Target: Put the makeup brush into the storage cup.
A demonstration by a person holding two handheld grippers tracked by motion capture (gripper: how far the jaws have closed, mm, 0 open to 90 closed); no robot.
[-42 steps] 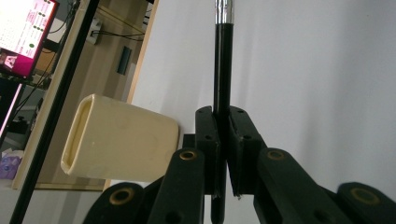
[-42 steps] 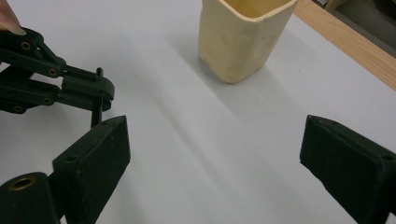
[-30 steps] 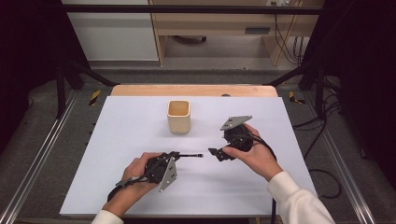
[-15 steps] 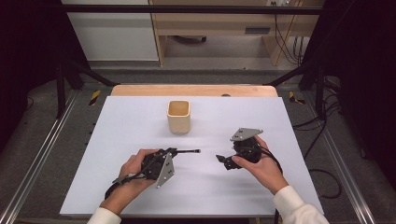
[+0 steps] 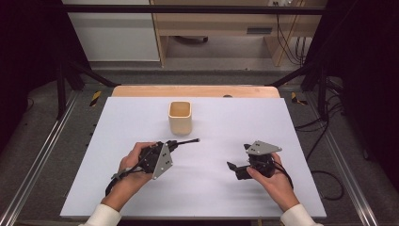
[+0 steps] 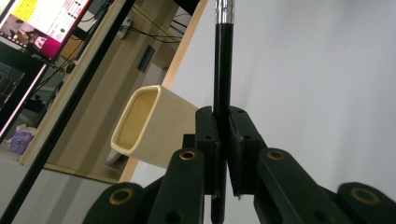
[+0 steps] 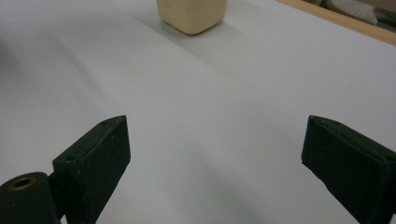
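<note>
Since the earlier frames the right gripper [image 5: 235, 168] has drawn back from the middle of the table toward the person's near right and sunk closer to the surface, while the left gripper [image 5: 171, 145] has lifted a little and kept its place at the near left. On the high view the left gripper, held in the person's left hand [image 5: 129, 162], is clamped on a slim black pen-like rod with a silver metal band [image 5: 186, 141], which sticks out from the jaws toward the middle of the table, its tip lying in front of and slightly right of the cream-coloured, square-mouthed plastic cup [image 5: 179, 116]. The left gripper view shows both black jaws pressed tight against the rod's sides, the rod [image 6: 222, 70] running straight up between them and the cup [image 6: 154, 126] lying beyond to the left, apart from it. The cup stands upright on the white table top [image 5: 291, 117], toward the far edge and near its centre line, well apart from both grippers. The right gripper, in the person's right hand [image 5: 275, 181], has its jaws spread wide with nothing between them; in the right gripper view [image 7: 215, 154] they frame bare white surface, with the cup's base [image 7: 191, 16] farther off.
</note>
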